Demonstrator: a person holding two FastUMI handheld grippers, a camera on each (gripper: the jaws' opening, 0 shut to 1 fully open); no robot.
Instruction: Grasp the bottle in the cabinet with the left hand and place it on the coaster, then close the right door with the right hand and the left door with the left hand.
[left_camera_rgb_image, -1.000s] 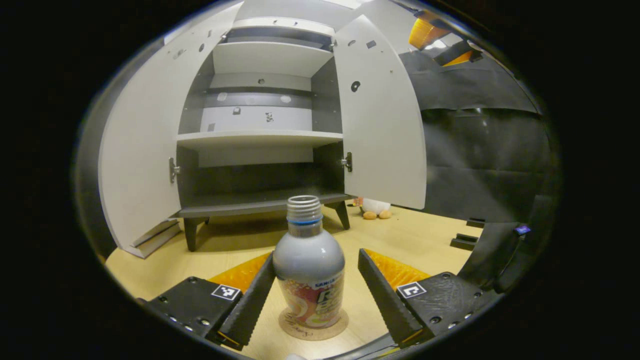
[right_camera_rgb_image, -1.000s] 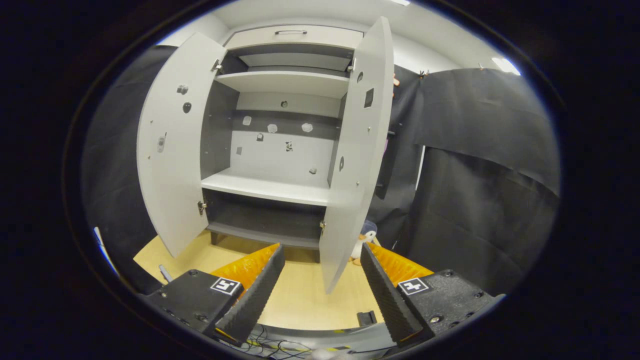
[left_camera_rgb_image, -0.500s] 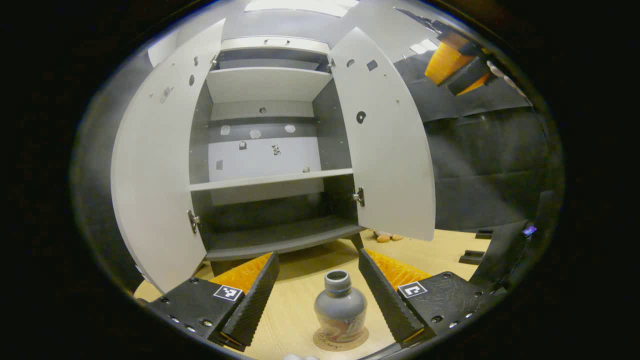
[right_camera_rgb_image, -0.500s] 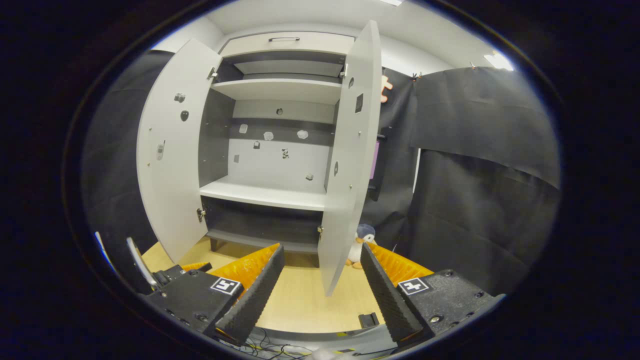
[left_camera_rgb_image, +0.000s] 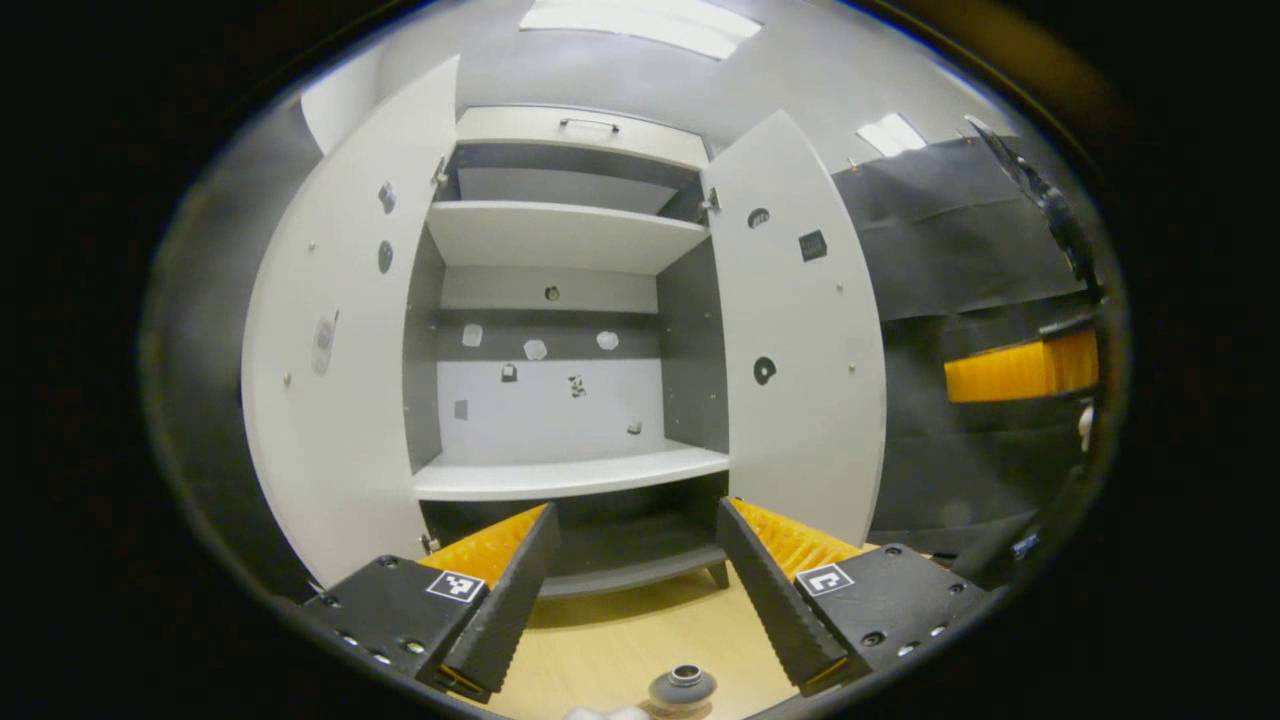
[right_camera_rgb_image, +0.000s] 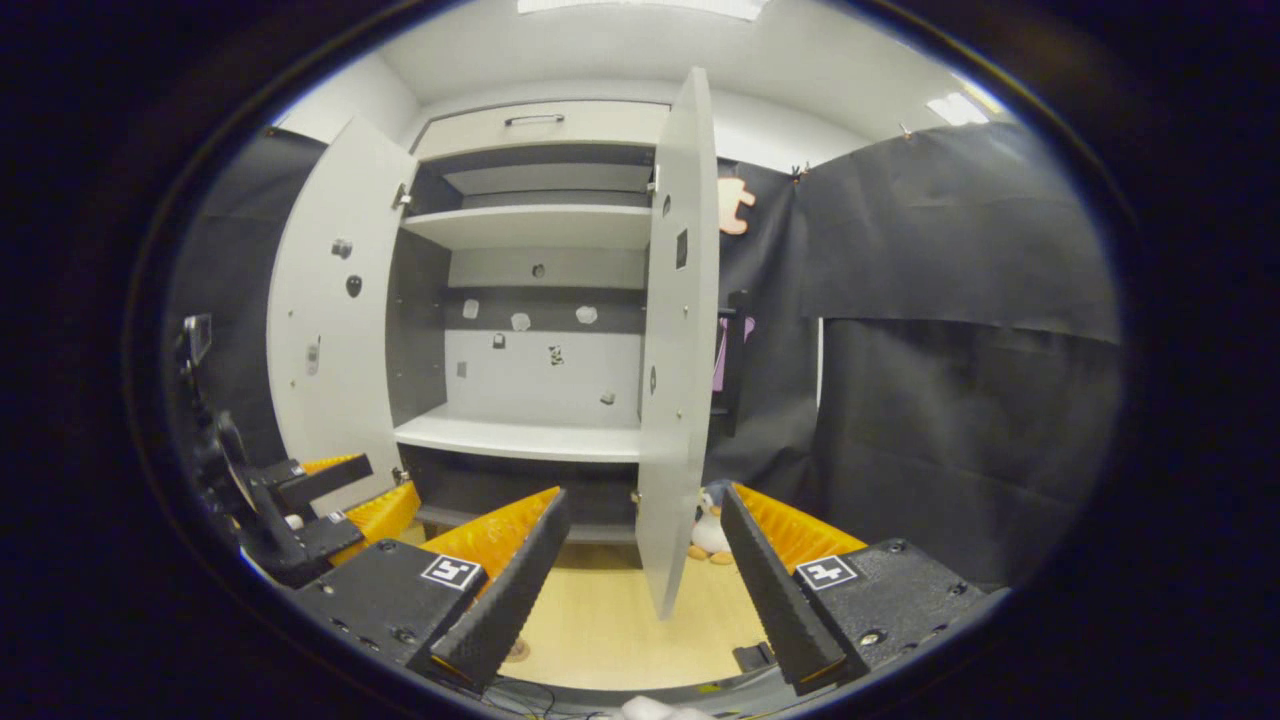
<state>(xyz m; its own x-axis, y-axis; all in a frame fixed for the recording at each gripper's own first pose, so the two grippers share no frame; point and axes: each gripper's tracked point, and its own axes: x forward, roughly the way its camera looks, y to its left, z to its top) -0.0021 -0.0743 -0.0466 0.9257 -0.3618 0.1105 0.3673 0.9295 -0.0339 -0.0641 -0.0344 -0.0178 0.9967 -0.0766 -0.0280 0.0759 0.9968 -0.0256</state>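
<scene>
Both jaws stand wide apart, empty: the left gripper (left_camera_rgb_image: 632, 610) hangs above the grey round-shouldered bottle (left_camera_rgb_image: 682, 689), which probably stands on its coaster. Right gripper (right_camera_rgb_image: 640, 580) faces the matte grey cabinet's (right_camera_rgb_image: 530, 440) open right door (right_camera_rgb_image: 675, 340).

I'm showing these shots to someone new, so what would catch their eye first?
Most striking is the tall grey cabinet straight ahead, both doors swung wide: the left door and the right door, seen nearly edge-on in the right gripper view. Its shelves look bare. Next come the open jaws of the left gripper low in its own view, with the bottle standing on the wooden table just below them.
</scene>
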